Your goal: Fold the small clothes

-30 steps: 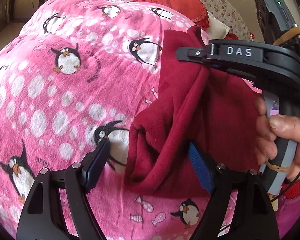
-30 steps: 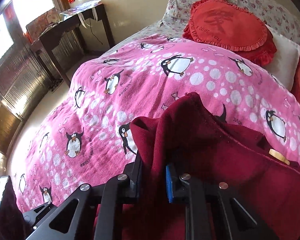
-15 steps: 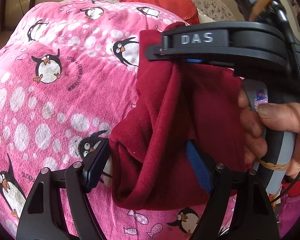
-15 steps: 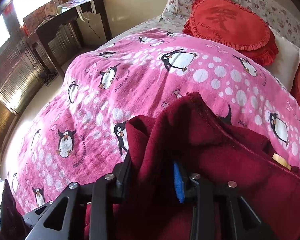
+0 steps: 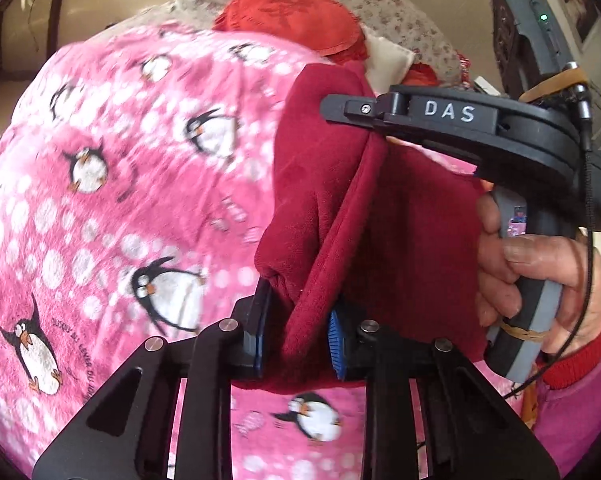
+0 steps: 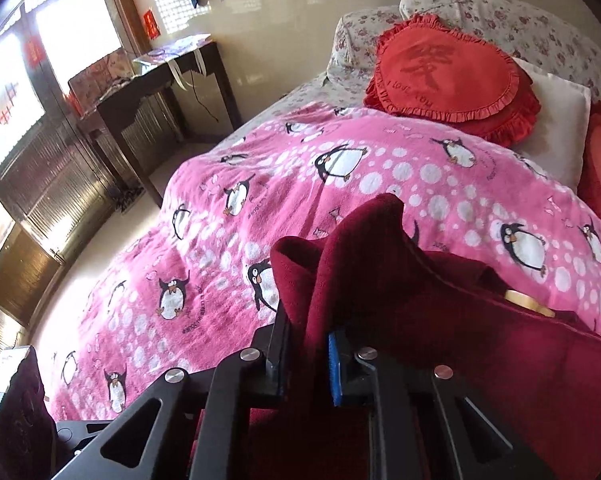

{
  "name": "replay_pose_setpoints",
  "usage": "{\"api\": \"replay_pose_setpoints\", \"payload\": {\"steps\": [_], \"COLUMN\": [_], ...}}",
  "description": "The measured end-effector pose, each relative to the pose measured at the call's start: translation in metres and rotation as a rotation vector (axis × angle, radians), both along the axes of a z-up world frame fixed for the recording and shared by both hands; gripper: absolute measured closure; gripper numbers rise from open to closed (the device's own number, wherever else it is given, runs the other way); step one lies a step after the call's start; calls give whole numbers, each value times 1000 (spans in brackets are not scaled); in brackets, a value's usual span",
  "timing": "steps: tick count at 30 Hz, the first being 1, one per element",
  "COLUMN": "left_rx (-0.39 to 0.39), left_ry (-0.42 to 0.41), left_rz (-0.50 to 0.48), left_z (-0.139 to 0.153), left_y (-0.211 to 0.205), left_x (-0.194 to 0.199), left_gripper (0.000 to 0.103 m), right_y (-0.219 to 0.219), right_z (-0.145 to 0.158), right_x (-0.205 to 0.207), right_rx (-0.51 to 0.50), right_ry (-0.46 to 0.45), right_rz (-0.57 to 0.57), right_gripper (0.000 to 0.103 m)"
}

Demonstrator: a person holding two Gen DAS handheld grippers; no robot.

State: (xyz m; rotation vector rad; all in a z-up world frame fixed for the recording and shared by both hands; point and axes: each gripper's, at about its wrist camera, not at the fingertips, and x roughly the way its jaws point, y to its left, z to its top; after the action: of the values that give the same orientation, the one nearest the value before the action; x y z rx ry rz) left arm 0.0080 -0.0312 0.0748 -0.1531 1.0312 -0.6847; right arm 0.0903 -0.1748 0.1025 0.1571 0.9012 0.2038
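Maroon fleece garment (image 5: 312,184) hangs off the pink penguin blanket (image 5: 100,208), pinched by both: left gripper (image 5: 296,332) clamps the near fold, right gripper (image 6: 308,356) the far edge (probably to shake it flat before folding).

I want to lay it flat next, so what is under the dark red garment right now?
The pink penguin blanket lies beneath the dark red garment, which the left gripper and right gripper pinch. Anything directly below the cloth is hidden.
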Motion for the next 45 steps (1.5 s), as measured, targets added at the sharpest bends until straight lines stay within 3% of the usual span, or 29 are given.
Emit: {"api": "replay_pose_setpoints", "payload": {"steps": [7, 12, 18, 21, 24, 25, 27, 29, 33, 36, 40, 45], "left_rx": [-11, 4, 65, 140, 164, 149, 121, 108, 145, 194, 281, 245], "left_ry": [-103, -134, -121, -102, -80, -73, -90, -137, -222, -206, -182, -166], "left_rz": [-184, -319, -447, -483, -511, -528, -544, -531, -448, -412, -372, -359], "left_z": [54, 59, 37, 20, 24, 31, 47, 58, 65, 51, 18, -5], "left_y": [-71, -143, -223, -249, -250, -244, -229, -210, -181, -173, -178, -161], "left_x": [-40, -69, -104, -113, -115, -116, -114, -111, -107, -98, -81, -87], "left_gripper": [81, 82, 81, 81, 81, 81, 80, 72, 70, 70, 70, 69], "right_y": [-60, -118, -189, -215, -241, -248, -259, -267, -273, -258, -216, -196], "right_z": [49, 65, 51, 20, -14, -19, -16, -6, 10, 15, 22, -20], "right_x": [-47, -94, -147, -155, -159, -163, -175, -186, -186, -182, -179, -177], "right_rx": [40, 14, -21, -56, 40, 93, 171, 207, 257, 226, 156, 34], "right_ry": [-94, -137, -121, -54, 12, 12, -29, -80, -109, -111, -141, 19], "right_rz": [-64, -141, -279, -341, -402, -419, -439, -453, -461, -437, -290, -253], "right_gripper": [91, 91, 91, 91, 89, 82, 69, 59, 57, 57, 57, 66]}}
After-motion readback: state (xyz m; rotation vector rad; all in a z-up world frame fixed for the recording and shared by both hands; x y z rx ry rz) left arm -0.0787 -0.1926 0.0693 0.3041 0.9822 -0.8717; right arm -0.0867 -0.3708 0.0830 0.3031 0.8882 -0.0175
